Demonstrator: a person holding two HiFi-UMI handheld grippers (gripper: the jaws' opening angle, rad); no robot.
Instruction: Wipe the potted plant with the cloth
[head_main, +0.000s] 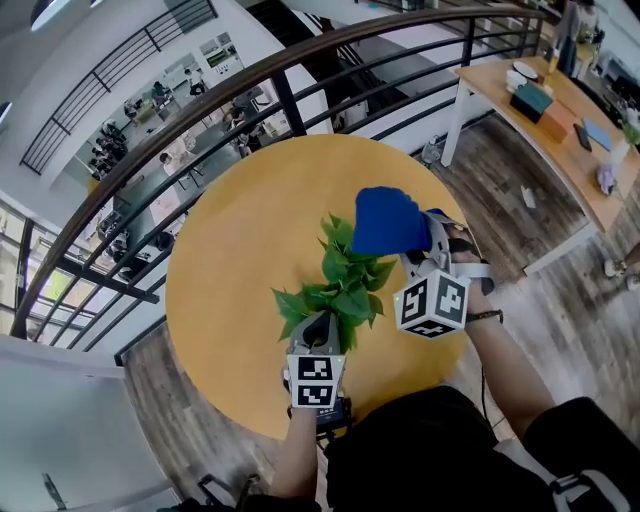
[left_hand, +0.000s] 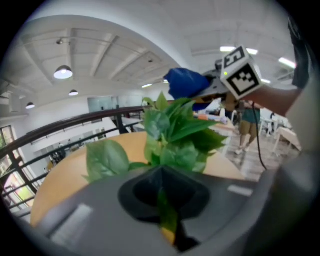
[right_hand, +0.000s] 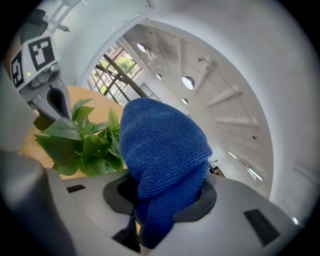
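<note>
Over the round table (head_main: 230, 250), the left gripper (head_main: 319, 328) pinches a leaf of the plant (head_main: 347, 285). The right gripper (head_main: 418, 246) clamps the blue cloth (head_main: 388, 220) beside the leaves.

The head view looks steeply down from above onto the round table (head_main: 230, 240), the plant (head_main: 345, 290) mid-frame; each gripper view sits low and close, looking along its own jaws. All three share that plant.

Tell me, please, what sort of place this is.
Probably an upper-floor gallery in an open office: a curved dark metal railing overlooks a lower floor with desks and people, and a long light wooden desk holds office items.
</note>
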